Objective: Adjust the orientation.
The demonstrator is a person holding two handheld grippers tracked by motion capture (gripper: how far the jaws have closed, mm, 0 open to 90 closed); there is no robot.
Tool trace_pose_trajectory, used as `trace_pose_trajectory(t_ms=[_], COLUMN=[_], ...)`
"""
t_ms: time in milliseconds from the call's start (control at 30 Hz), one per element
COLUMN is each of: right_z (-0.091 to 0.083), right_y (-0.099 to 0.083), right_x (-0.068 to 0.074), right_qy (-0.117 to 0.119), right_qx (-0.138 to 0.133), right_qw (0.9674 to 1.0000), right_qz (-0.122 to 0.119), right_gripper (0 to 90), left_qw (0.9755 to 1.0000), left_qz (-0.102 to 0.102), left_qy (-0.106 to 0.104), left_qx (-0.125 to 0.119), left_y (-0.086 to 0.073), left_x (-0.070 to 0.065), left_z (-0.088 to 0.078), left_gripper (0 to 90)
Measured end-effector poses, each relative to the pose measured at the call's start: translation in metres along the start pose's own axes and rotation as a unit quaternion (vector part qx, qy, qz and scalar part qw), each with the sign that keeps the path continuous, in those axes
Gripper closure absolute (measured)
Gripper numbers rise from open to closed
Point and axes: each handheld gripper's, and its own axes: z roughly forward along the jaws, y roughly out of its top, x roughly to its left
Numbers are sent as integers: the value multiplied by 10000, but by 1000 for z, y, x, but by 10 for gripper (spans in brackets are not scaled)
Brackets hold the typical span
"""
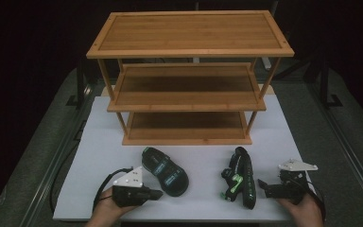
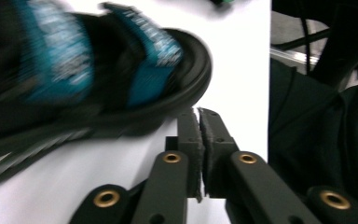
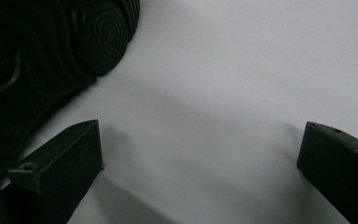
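Two black sandals lie on the white board in front of a three-tier bamboo rack [image 1: 189,78]. The left sandal [image 1: 164,171] has teal straps and rests flat; it looms blurred in the left gripper view [image 2: 74,70]. The right sandal [image 1: 241,177] lies on its side with green buckles, its ribbed sole [image 3: 42,60] toward my right gripper. My left gripper [image 1: 157,194] is shut with nothing between its pads [image 2: 189,140], just short of the teal sandal's toe. My right gripper [image 1: 263,187] stands wide open over the board, tips [image 3: 200,149] beside the sole.
The white board [image 1: 99,156] covers the grey table; its near edge runs under the hands. Dark stand legs [image 1: 78,90] flank the rack at both sides. Cables [image 1: 99,189] trail from the grippers. The rack's three shelves hold nothing.
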Motion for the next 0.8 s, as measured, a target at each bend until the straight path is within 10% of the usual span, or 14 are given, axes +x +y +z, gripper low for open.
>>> trace_pose_trajectory(t_ms=[333,800], right_z=[0,0], right_y=[0,0], right_x=[0,0], right_qy=[5,4], right_qx=[1,-2], right_qw=[10000,10000], right_qz=[8,-3], right_gripper=[0,0], left_qw=[9963,9907], left_qz=[-433,-493], left_qy=[676,1240], left_qx=[-314,-274], left_y=[-4,21], left_x=[43,113], left_z=[-53,-39], left_gripper=[900,900])
